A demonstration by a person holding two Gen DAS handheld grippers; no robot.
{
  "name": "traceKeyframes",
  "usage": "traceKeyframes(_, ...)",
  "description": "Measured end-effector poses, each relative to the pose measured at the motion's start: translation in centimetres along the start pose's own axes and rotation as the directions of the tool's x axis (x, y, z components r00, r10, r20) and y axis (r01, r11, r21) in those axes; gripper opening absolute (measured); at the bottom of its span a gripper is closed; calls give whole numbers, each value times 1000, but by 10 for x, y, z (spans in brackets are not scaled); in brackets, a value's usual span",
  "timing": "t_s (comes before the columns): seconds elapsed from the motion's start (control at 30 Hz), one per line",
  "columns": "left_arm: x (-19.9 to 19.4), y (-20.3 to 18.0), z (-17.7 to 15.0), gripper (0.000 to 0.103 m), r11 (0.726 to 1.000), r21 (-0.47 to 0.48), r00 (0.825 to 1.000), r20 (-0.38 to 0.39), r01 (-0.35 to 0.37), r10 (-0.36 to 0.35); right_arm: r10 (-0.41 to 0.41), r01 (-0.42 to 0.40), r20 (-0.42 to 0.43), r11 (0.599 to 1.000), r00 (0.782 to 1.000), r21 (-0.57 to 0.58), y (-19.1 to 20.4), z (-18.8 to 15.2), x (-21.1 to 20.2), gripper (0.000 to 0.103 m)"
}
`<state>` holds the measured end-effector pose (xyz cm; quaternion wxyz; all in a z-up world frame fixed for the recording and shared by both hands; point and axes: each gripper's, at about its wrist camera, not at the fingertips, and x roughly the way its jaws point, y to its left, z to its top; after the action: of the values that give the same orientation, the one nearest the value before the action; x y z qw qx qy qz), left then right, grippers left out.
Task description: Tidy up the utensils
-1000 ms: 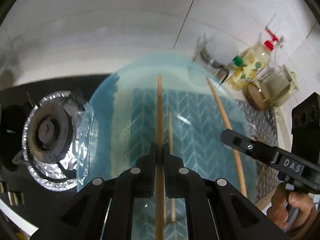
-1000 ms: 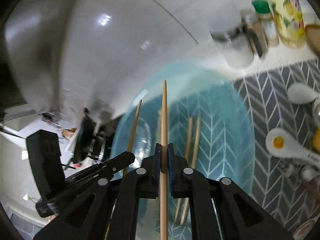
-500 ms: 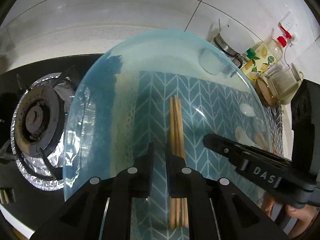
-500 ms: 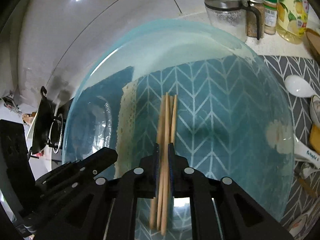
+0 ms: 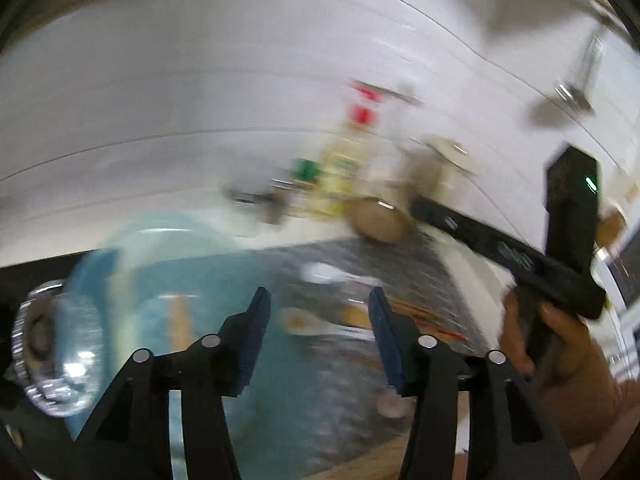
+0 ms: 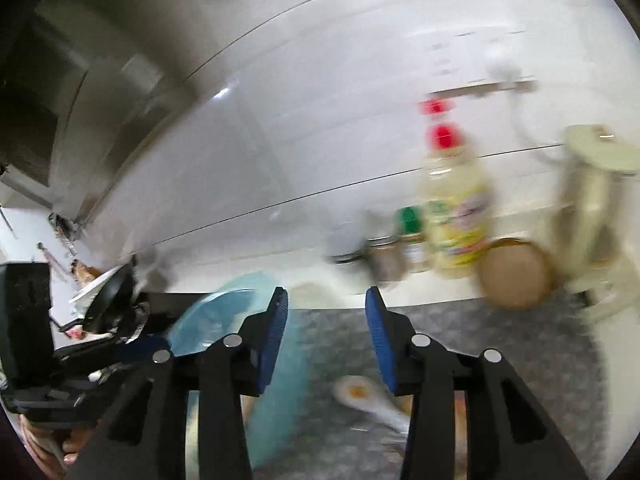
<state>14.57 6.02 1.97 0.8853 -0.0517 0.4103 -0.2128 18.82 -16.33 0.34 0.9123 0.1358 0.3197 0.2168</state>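
Both views are blurred by motion. My left gripper (image 5: 318, 300) has its jaws opening, with nothing between them. Below and left of it lies the blue glass dish (image 5: 132, 280) with wooden chopsticks (image 5: 180, 320) resting inside. My right gripper (image 6: 326, 300) is also opening and empty; it appears in the left wrist view as a black tool (image 5: 520, 252) held by a hand (image 5: 560, 360) at the right. White spoons (image 5: 324, 272) (image 6: 372, 400) lie on the grey patterned mat (image 6: 480, 340). The blue dish (image 6: 224, 316) sits left of the right gripper.
A gas burner (image 5: 44, 340) lined with foil is at the far left. Along the white tiled wall stand a red-capped bottle (image 6: 456, 208), spice jars (image 6: 408, 240), a round wooden lid (image 6: 516, 272) and a pale jug (image 6: 592, 208). A black pan (image 6: 108, 300) sits left.
Both grippers let go of their chopsticks, which now lie in the blue dish. Both have opened, lifted and swung right, away from the dish toward the mat.
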Motion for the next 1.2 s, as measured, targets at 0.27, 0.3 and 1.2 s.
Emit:
traceKeyframes(0.27,141,-94,-64,56,993,65,964,-255,99,-79,-78,106,-179,983,981,149,-136,-40,-24,40)
traceKeyframes(0.3,158,-100,-74,56,993,70,955,-290,93,-68,-77,108,-200,983,977,148,-144,-48,-24,40)
traceKeyframes(1.2,146,-87,-67,7,980,-180,962,-240,85,-128,-24,-7,-397,997,917,-76,-191,-99,52,39)
